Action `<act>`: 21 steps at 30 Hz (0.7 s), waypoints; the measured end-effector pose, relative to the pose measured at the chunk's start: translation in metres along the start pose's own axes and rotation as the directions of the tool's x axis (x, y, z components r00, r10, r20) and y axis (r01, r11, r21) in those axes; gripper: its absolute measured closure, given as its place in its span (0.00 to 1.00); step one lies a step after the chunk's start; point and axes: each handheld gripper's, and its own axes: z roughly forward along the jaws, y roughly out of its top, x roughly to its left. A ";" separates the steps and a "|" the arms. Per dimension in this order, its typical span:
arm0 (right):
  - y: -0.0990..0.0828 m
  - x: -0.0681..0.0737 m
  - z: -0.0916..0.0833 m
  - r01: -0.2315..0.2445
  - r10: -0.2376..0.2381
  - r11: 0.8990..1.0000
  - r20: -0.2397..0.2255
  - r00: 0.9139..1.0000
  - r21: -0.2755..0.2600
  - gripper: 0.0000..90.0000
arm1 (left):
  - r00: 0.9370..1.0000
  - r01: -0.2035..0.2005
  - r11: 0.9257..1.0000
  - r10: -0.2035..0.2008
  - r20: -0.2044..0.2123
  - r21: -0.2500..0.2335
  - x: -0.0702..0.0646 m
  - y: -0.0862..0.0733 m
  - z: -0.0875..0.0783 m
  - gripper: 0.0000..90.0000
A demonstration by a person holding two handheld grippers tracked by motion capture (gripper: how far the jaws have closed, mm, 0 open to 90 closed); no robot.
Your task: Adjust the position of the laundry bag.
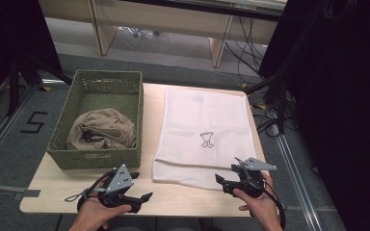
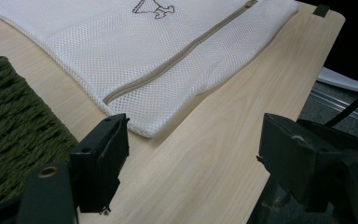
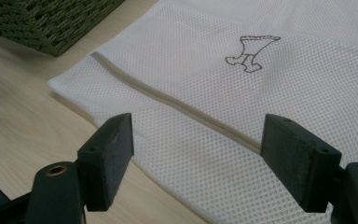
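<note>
A white mesh laundry bag [image 1: 202, 132] lies flat on the wooden table [image 1: 173, 197], with a small dark embroidered figure [image 1: 206, 139] and a beige zipper [image 3: 177, 105] near its front edge. A green woven basket [image 1: 99, 89] at the left holds a crumpled tan garment [image 1: 101, 130]. My left gripper [image 1: 142, 195] is open above bare wood, just in front of the basket and left of the bag's near corner [image 2: 142, 128]. My right gripper [image 1: 226, 178] is open over the bag's front right edge, nothing between its jaws.
The table's front edge runs just below both hands. Grey floor with a taped number lies to the left. Dark stands and cables [image 1: 270, 110] crowd the right side, and pale wooden furniture [image 1: 164, 19] stands behind.
</note>
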 end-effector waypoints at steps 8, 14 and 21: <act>0.000 0.000 0.001 0.000 0.000 1.000 0.006 1.000 0.003 0.28 | 1.000 -0.003 1.000 0.003 -0.003 -0.001 -0.001 0.000 0.002 0.25; 0.000 0.000 0.001 -0.001 0.001 1.000 0.005 1.000 0.006 0.28 | 1.000 -0.006 1.000 0.006 -0.002 0.006 -0.001 0.000 0.003 0.25; -0.001 -0.002 0.001 -0.014 0.014 1.000 0.018 1.000 0.005 0.26 | 1.000 -0.032 0.999 0.032 0.000 0.020 0.000 0.003 0.010 0.40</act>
